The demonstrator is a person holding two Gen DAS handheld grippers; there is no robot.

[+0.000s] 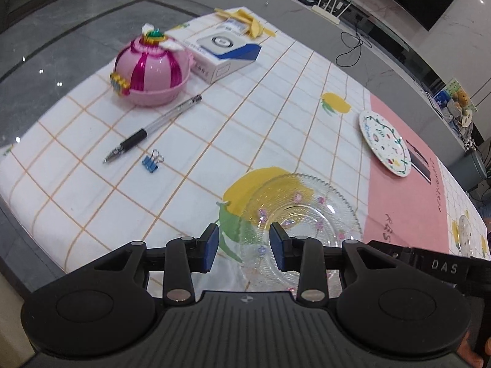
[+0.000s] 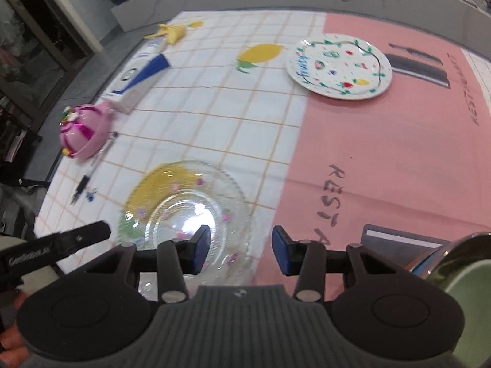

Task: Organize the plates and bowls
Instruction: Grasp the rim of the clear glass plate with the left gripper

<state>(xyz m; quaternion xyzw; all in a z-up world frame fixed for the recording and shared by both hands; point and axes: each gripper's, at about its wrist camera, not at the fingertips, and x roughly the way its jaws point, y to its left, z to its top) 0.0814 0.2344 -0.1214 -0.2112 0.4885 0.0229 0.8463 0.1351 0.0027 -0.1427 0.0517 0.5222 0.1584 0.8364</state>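
The room has a grey marble-look floor [image 1: 61, 30] and a long grey ledge [image 1: 322, 12] with a white router and cables, far beyond both sets of fingers. The surface [image 1: 214, 122] carries a white cloth with an orange grid and yellow lemon prints, and a pink panel with dark lettering [image 2: 399, 153] ahead and to the right of the right fingers. The clear patterned glass plate with small pink flowers [image 1: 300, 214] lies flat just ahead of and partly under the left gripper [image 1: 245, 250], whose blue-padded fingers stand partly apart with nothing between them. The right gripper [image 2: 242, 253] hovers at that plate's right edge, likewise partly apart and empty. The white round ceramic plate painted with vines and coloured spots [image 2: 339, 66] sits well ahead on the pink panel. Further left of the fingers are a white-and-blue cardboard box [image 1: 221, 52], a pink domed toy case [image 1: 152, 70], a black-grip clear pen [image 1: 153, 128] and a small blue binder clip [image 1: 152, 161].
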